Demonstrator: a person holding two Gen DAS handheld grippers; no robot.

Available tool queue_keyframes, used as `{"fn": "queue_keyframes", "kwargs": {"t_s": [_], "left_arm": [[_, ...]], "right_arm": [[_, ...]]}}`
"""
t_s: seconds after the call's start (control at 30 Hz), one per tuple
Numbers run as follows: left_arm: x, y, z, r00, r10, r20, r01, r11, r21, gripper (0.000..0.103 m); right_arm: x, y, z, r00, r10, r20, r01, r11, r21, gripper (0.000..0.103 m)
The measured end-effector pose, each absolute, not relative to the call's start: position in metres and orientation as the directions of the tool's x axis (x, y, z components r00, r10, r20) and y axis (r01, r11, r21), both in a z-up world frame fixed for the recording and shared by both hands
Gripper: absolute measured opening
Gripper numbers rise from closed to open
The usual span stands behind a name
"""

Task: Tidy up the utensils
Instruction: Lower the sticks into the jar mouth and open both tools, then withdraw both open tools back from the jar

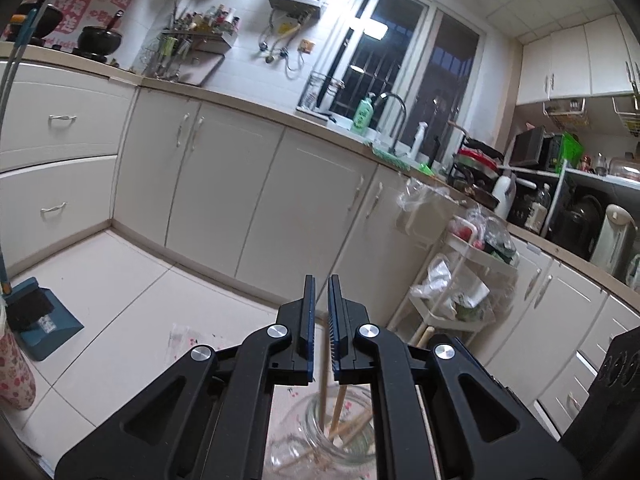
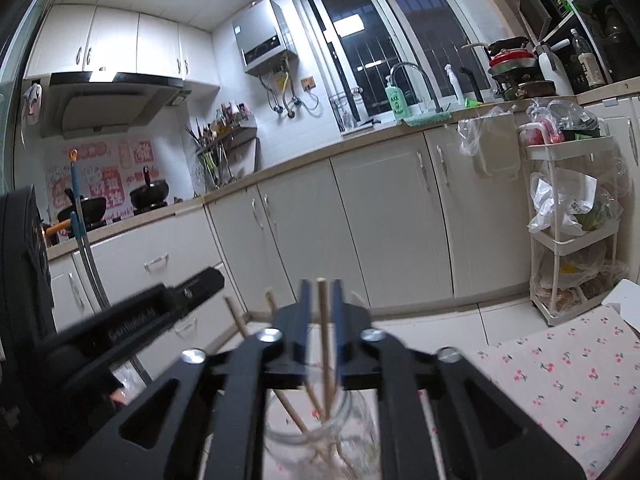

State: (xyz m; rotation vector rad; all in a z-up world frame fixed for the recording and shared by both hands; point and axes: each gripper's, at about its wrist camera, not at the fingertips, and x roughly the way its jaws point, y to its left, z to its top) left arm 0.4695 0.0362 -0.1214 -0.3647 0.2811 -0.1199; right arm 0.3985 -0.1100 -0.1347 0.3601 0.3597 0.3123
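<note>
A clear glass jar (image 1: pixel 340 432) stands on the cherry-print cloth below my left gripper (image 1: pixel 321 284) and holds several wooden chopsticks (image 1: pixel 339 408). The left jaws stand a narrow gap apart, with one thin chopstick (image 1: pixel 322 368) running down between them into the jar. In the right wrist view the same jar (image 2: pixel 320 436) sits under my right gripper (image 2: pixel 321 286). A wooden chopstick (image 2: pixel 323 320) stands upright between the right jaws with small gaps on both sides, its lower end in the jar. Other chopsticks (image 2: pixel 240 320) lean to the left. The left gripper's body (image 2: pixel 132 328) shows at the left.
Cherry-print cloth (image 2: pixel 568 376) covers the table. White base cabinets (image 1: pixel 248 200) run behind. A white trolley (image 2: pixel 568 240) with bags stands at the right. A blue dustpan (image 1: pixel 40 324) lies on the floor tiles at the left.
</note>
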Motion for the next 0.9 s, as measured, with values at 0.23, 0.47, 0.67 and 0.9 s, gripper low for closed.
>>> {"fn": "queue_keyframes", "kwargs": {"t_s": [0.23,0.47,0.67,0.9], "left_arm": [[0.439,0.034,-0.106,0.951,-0.155,-0.268,0.057,0.939,-0.340,0.019],[0.384,0.021,-0.090,0.938,-0.109,-0.329,0.016,0.962,-0.272,0.064],[0.325,0.003,-0.073,0.923,-0.016,-0.383,-0.055,0.983,-0.173,0.087],[0.280,-0.011,-0.060,0.899,-0.005,-0.438,-0.061,0.989,-0.135,0.090]], "right_arm": [[0.363,-0.136,-0.127,0.883,0.328,-0.334,-0.179,0.896,0.406,0.043],[0.299,-0.167,-0.116,0.862,0.281,-0.421,-0.107,0.914,0.390,0.070],[0.253,-0.192,-0.099,0.854,0.234,-0.466,-0.046,0.924,0.381,0.080],[0.215,-0.204,-0.075,0.866,0.210,-0.453,-0.034,0.930,0.366,0.088]]}}
